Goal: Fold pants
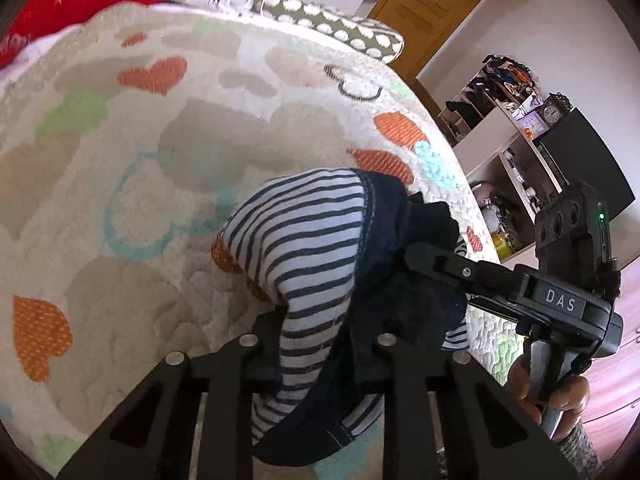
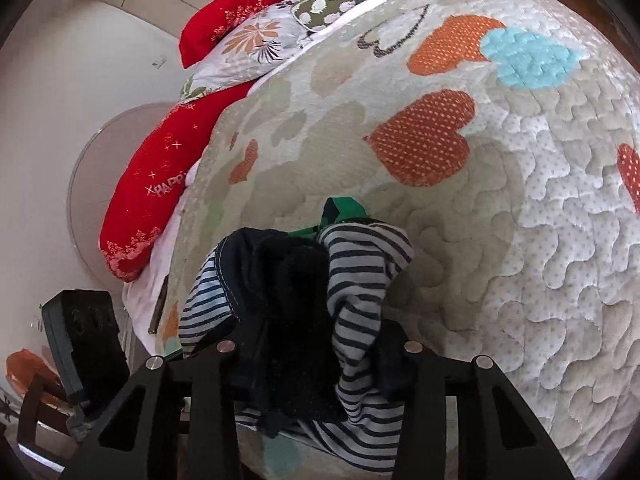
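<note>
Both grippers, left gripper (image 1: 316,356) and right gripper (image 2: 320,364), are clamped on the bunched striped navy-trimmed cotton pants (image 1: 296,240) at lower centre; they should be lifted evenly and shaken flat.

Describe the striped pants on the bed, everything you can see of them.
The striped pants are soft knit, pale blue-grey with thin dark navy stripes, plus a solid navy band edged in light stitching. They sit bunched and crumpled, not yet folded, on the heart-patterned quilt. The left gripper is closed on striped and navy cloth, and the right gripper has bunched fabric between its fingers too. In the right wrist view, a green piece peeks out behind the heap.
</note>
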The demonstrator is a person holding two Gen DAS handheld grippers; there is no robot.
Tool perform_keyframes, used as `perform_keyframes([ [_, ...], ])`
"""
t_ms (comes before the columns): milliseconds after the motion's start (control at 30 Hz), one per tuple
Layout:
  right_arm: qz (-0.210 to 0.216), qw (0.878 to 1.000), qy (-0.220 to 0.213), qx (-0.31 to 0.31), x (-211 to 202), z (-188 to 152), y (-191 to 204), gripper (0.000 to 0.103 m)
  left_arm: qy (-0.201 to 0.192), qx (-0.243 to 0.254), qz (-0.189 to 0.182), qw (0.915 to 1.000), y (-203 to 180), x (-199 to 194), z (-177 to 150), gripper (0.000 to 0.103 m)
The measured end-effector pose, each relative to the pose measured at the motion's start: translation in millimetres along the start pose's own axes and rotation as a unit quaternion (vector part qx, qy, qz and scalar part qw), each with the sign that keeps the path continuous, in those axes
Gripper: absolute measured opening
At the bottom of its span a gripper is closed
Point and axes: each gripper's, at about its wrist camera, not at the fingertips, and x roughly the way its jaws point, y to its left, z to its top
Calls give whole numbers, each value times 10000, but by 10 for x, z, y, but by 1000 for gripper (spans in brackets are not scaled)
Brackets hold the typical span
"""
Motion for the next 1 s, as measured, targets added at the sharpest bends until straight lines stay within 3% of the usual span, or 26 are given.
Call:
perform_keyframes([
  [167,149,9999,-63,-55,-52,85,55,44,-109,119,132,9998,-33,-45,215,22],
  [333,21,9995,-199,-260,10,381,190,44,-300,293,323,9986,-40,43,521,22],
  [500,-128,9988,-322,-359,198,760,275,44,-311,68,336,9989,128,223,882,22],
  [600,-191,9987,-331,-349,321,904,248,44,-317,102,606,9976,200,351,1017,24],
  [700,-538,9976,-276,-324,488,989,164,48,-145,50,992,9949,334,513,1029,33],
  [733,-840,9955,-268,-341,535,990,124,51,-75,11,989,9951,381,535,1005,40],
  [767,-1286,9904,-289,-413,572,971,84,60,-16,-56,885,9961,440,535,978,42],
  [800,-1437,9880,-320,-466,564,967,76,71,2,-159,787,9968,498,504,939,44],
  [833,-1567,9855,-379,-525,527,949,64,74,5,-231,734,9970,541,464,910,45],
  [900,-1651,9837,-424,-572,440,941,83,75,-35,-328,732,9968,598,347,836,46],
  [1000,-1737,9764,-929,-890,161,925,319,75,-176,-404,898,9950,633,189,719,49],
])
